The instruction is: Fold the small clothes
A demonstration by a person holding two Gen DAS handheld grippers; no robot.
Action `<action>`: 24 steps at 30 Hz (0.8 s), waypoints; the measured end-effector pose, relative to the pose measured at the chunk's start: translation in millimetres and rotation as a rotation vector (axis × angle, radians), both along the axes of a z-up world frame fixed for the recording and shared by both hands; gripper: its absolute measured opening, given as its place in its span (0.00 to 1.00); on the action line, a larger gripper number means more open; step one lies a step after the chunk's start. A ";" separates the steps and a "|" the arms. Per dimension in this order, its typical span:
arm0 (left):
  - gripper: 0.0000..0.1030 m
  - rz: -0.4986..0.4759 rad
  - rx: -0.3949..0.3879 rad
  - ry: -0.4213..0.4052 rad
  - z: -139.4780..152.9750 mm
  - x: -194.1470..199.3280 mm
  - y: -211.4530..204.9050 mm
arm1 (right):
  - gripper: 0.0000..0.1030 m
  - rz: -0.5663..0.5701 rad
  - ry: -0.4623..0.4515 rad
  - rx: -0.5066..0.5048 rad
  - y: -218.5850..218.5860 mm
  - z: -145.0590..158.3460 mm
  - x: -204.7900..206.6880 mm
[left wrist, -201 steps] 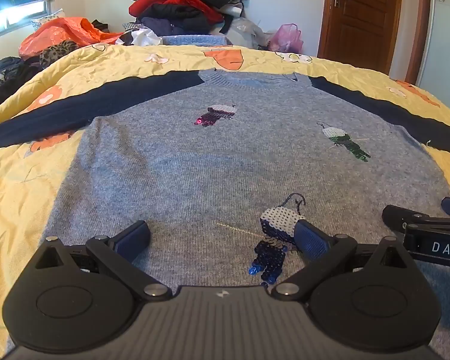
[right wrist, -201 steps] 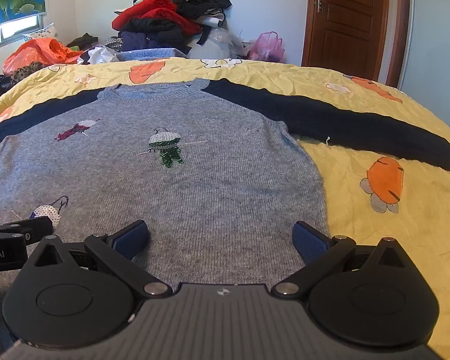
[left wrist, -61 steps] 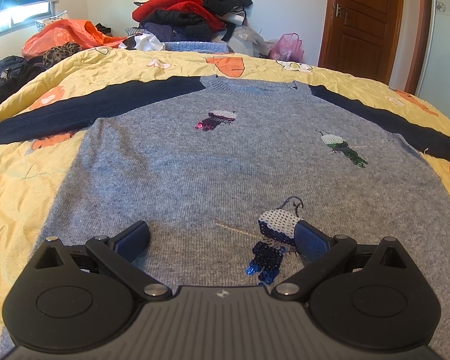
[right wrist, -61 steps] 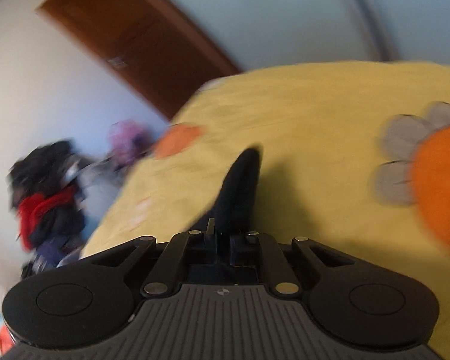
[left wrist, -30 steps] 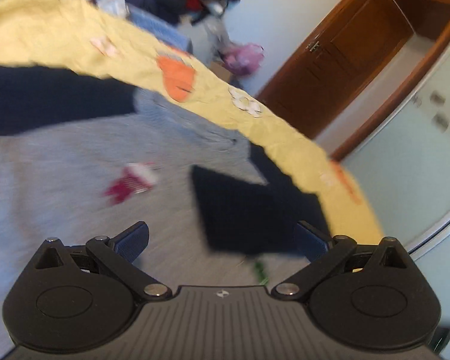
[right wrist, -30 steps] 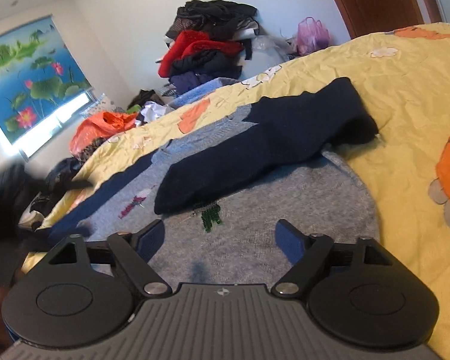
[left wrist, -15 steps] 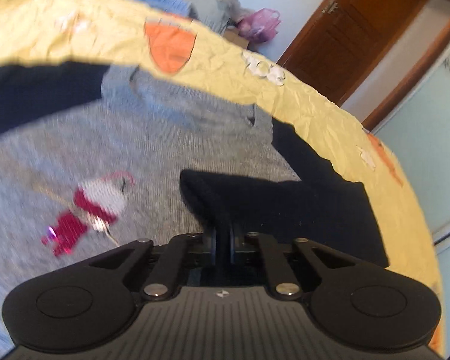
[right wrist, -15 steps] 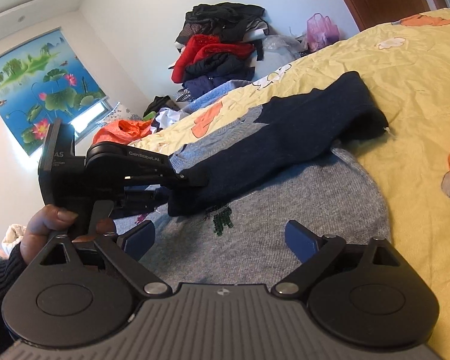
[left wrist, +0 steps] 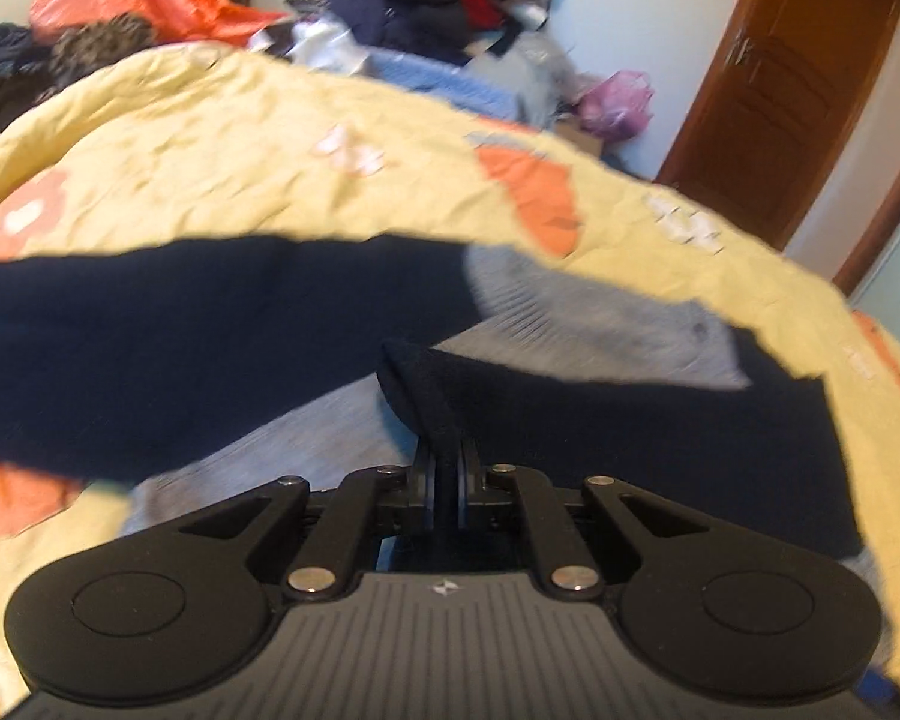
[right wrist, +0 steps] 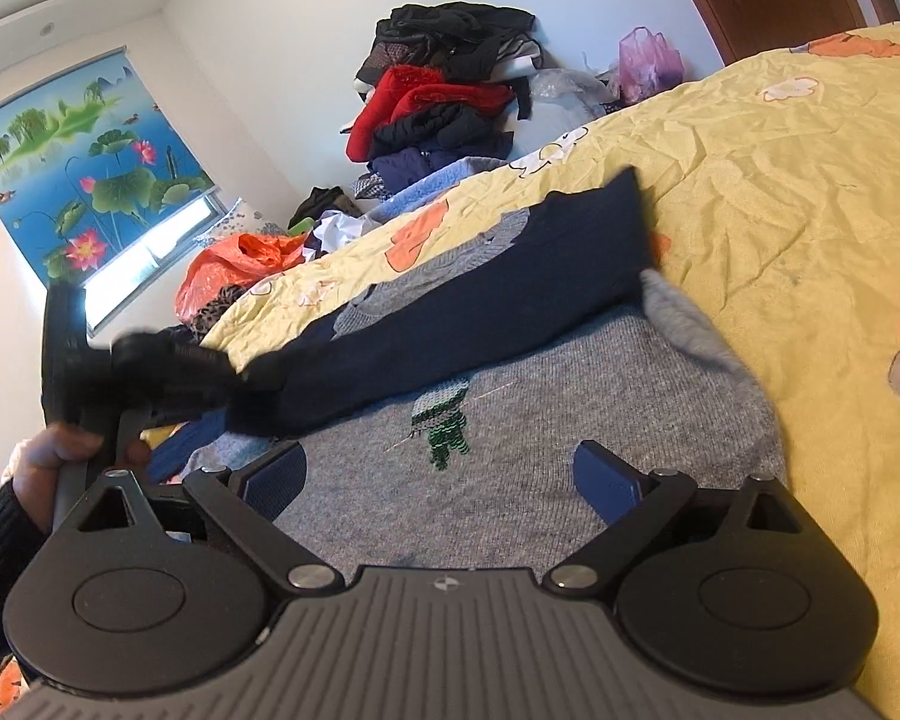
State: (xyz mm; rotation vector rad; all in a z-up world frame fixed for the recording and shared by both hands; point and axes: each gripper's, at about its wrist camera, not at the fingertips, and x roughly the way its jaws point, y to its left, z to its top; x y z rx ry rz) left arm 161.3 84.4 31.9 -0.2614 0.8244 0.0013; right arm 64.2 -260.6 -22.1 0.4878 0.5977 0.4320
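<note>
A yellow bedspread (right wrist: 780, 180) carried the grey sweater (right wrist: 540, 420), laid flat. From left to right: the left gripper (left wrist: 447, 468), clenched on the cuff of the navy right sleeve (right wrist: 480, 300), had drawn that sleeve across the chest, where a second earlier it lay released; the right gripper (right wrist: 438, 480) hung released above the hem. Only the left view showed the unfolded left sleeve (left wrist: 180, 348); only the right view showed the sequin figure (right wrist: 444, 420).
</note>
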 end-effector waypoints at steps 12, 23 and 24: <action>0.07 0.015 0.004 -0.171 -28.4 -18.8 -5.3 | 0.95 -0.019 -0.073 -0.219 25.8 45.0 69.1; 0.10 0.042 -0.198 -0.176 -38.6 -17.7 21.5 | 1.00 0.023 -0.024 -0.605 75.4 4.1 139.1; 0.10 0.042 -0.216 -0.172 -38.6 -17.7 24.4 | 1.00 0.019 -0.018 -0.581 71.8 4.5 140.9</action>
